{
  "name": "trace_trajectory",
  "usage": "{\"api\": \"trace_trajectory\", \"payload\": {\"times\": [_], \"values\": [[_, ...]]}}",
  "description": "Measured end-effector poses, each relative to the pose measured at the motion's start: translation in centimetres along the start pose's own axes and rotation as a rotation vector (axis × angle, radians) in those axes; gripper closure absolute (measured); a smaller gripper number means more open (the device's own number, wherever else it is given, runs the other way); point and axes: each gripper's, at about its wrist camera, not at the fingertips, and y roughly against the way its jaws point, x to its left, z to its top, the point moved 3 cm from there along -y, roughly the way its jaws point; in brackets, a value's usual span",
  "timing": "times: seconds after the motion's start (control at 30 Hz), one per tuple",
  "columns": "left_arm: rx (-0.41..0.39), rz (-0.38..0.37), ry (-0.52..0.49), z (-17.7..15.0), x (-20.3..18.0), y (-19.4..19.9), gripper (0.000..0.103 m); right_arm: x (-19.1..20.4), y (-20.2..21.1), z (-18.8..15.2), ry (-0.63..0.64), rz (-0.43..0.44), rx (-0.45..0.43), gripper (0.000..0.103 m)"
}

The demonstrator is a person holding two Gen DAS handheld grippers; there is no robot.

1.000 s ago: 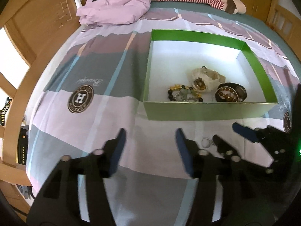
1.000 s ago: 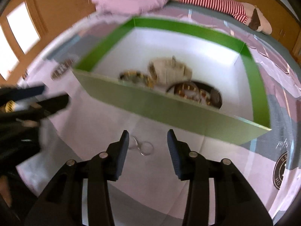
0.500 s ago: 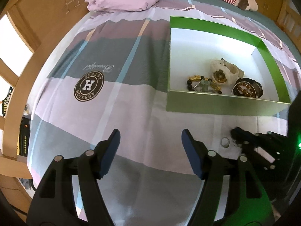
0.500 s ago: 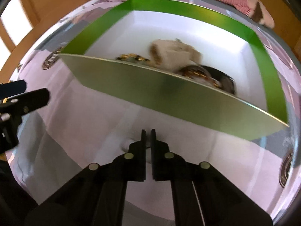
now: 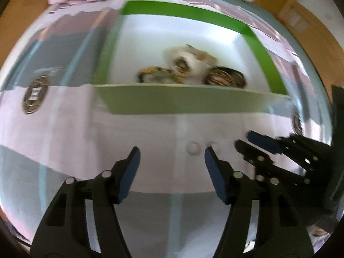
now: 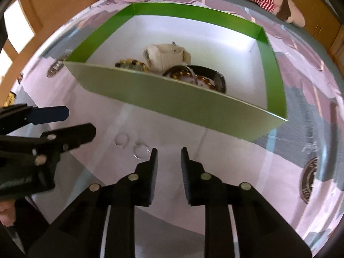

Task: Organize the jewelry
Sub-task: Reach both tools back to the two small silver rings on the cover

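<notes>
Two thin clear-looking rings lie side by side on the bed sheet, just in front of the green box holding a beaded bracelet and two watches. Right gripper jaws were pinched together half a second ago, now parted and empty. Left gripper wide open, holding nothing

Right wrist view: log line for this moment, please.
right gripper: open, empty | left gripper: open, empty | two rings: on bedsheet | green box: holds watches, bracelet
</notes>
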Motion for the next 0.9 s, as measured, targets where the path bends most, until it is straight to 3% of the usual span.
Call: {"api": "trace_trajectory", "payload": {"times": [0.17, 0.3, 0.43, 0.7, 0.9], "values": [[0.033, 0.036, -0.032, -0.4, -0.9, -1.5, 0.048, -1.9, -0.3, -0.5, -0.063, 0.0, 0.026, 0.081], [0.064, 0.041, -0.027, -0.8, -1.1, -2.9, 0.049, -2.0, -0.3, -0.6, -0.075, -0.006, 0.033, 0.081], [0.068, 0.056, -0.061, -1.0, -1.9, -3.4, 0.047, -1.7, -0.3, -1.0, -0.064, -0.013, 0.036, 0.071], [0.039, 0.18, -0.079, -0.9, -1.9, -4.6, 0.046, -1.2, -1.0, -1.1, -0.046, -0.024, 0.051, 0.067], [0.028, 0.258, -0.019, -0.4, 0.2, -4.3, 0.047, -0.5, -1.4, -1.3, -0.031, -0.019, 0.058, 0.066]]}}
